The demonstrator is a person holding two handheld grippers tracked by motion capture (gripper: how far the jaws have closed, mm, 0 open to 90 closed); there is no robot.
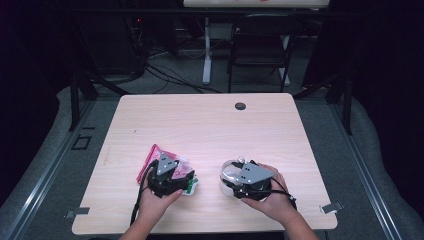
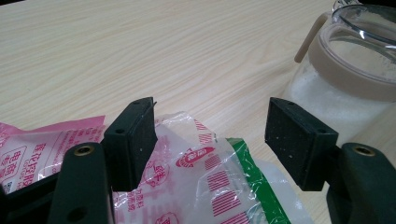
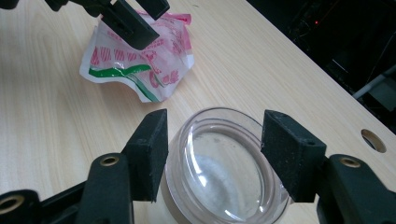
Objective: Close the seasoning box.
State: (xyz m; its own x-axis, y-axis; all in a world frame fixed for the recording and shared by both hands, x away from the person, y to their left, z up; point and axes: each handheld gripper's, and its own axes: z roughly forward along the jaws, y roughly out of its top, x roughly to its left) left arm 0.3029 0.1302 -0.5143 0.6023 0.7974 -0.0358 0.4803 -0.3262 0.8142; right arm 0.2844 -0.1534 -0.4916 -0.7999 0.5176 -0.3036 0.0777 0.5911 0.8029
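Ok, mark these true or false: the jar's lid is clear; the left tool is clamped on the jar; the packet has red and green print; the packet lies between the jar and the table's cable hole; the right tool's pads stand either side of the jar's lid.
1. The jar has a clear lid. True.
2. The left tool is clamped on the jar. False: it is open, above the packet.
3. The packet has red and green print. True.
4. The packet lies between the jar and the table's cable hole. False: it lies beside the jar, on the person's left.
5. The right tool's pads stand either side of the lid. True.
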